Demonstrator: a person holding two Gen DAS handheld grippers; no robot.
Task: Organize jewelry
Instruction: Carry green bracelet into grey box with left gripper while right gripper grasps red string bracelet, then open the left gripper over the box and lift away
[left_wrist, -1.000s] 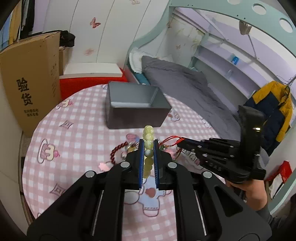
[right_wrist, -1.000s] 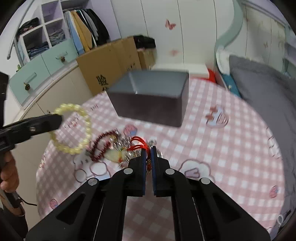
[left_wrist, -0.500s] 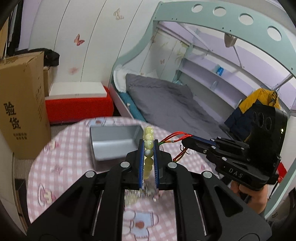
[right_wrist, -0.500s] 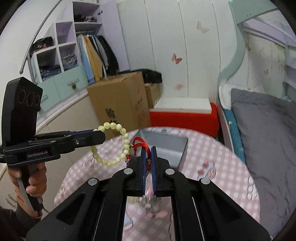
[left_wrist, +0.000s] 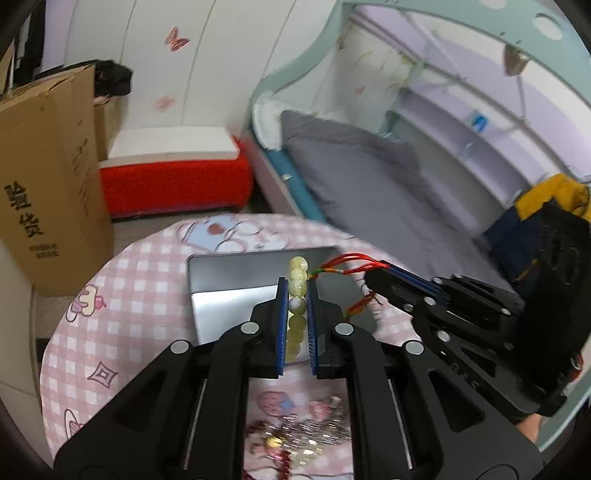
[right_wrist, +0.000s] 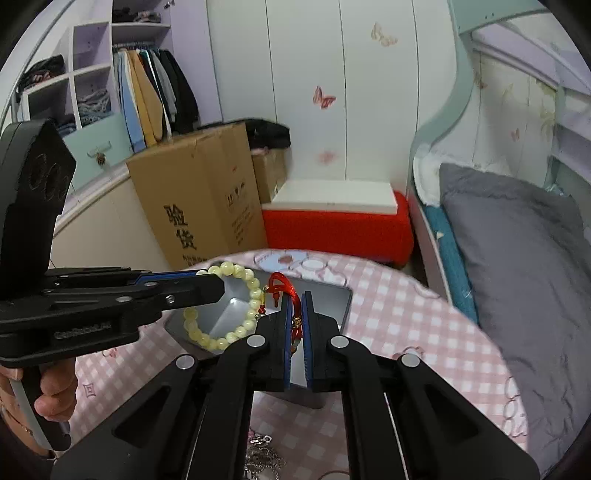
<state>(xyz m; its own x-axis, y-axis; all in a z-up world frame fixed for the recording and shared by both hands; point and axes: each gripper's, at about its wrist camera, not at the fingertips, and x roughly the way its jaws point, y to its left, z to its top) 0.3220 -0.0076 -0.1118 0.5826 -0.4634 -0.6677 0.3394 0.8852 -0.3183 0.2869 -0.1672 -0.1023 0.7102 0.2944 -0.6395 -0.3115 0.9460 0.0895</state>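
My left gripper (left_wrist: 296, 288) is shut on a pale yellow bead bracelet (left_wrist: 297, 275) and holds it over the open grey metal box (left_wrist: 236, 271). The bracelet hangs as a ring in the right wrist view (right_wrist: 236, 310). My right gripper (right_wrist: 296, 301) is shut on a red cord bracelet (right_wrist: 280, 286), also above the box (right_wrist: 332, 302). In the left wrist view the right gripper (left_wrist: 373, 278) is to the right, with the red cord (left_wrist: 347, 264) trailing from its tip. More jewelry (left_wrist: 299, 439) lies on the table below my left gripper.
The round table (left_wrist: 129, 295) has a pink checked cloth. A cardboard carton (right_wrist: 199, 206) and a red-and-white box (right_wrist: 336, 221) stand on the floor beyond it. A bed with a grey cover (right_wrist: 517, 251) is to the right. A silver chain (right_wrist: 262, 458) lies near the front edge.
Both grippers have moved forward with their bracelets and now hang over the open box. The jewelry pile has dropped behind, below the grippers.
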